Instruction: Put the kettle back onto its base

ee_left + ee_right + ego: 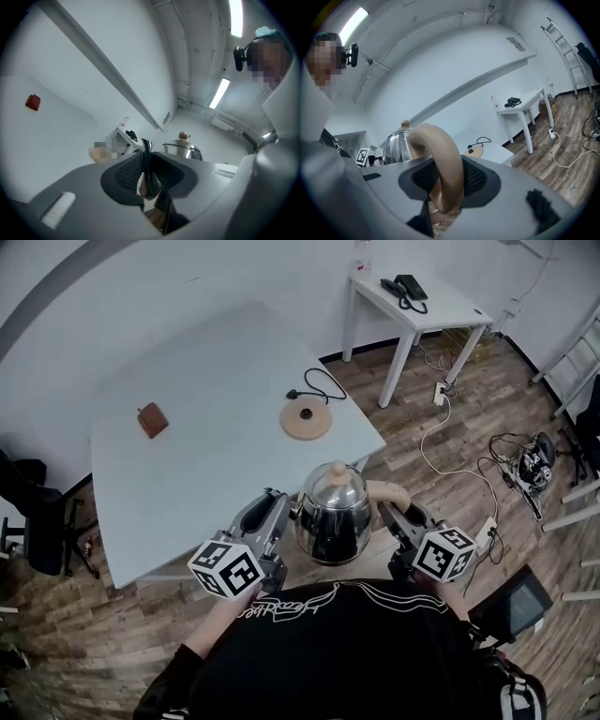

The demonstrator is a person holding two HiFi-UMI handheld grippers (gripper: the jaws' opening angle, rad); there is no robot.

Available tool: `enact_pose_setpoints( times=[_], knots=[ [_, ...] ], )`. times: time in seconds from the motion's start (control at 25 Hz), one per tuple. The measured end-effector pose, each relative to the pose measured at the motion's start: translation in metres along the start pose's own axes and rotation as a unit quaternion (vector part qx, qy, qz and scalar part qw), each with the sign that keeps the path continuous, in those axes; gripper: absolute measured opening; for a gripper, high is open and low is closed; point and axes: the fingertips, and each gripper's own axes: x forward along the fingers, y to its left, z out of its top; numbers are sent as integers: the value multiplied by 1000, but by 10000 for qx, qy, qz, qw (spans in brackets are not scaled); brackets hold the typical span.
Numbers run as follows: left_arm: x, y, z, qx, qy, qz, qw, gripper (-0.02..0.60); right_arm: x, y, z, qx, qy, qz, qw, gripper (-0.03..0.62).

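The kettle (333, 512) is held up at the near edge of the surface (206, 371), well apart from its round base (306, 418) (a cord (323, 385) lies just behind it). The left hand-held gripper (278, 514) is clamped on the spout (146, 171), and the right hand-held gripper (396, 519) on the tan handle (445, 168).

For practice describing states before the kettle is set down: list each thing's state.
Shiny steel kettle with wooden-knobbed lid: lidded, held in the air.
Round wooden base: empty, on pale grey table.
Left tool: shut on steel spout.
Right tool: shut on tan handle.
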Motion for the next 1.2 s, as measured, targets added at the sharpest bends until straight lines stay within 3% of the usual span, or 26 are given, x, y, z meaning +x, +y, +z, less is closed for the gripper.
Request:
enact_pose_setpoints(
  times=[0.32, 0.44, 0.64, 0.92, 1.2],
  knots=[
    [30, 9, 10, 284, 228, -242, 9990, 84, 20, -16, 23, -210, -19, 48, 9998, 130],
    [58, 34, 19, 326, 346, -260, 9985, 84, 52, -34, 34, -323, 53, 97, 9994, 130],
    [101, 79, 36, 362, 447, -146, 9982, 84, 114, -65, 47, -339, 296, 338, 9984, 129],
    [100, 80, 32, 439, 420, 54, 9981, 84, 126, -71, 47, -581, 539, 708, 9943, 128],
    [165, 158, 66, 528, 375, 86, 9979, 84, 228, -112, 74, -866, 781, 913, 9890, 127]
  ],
)
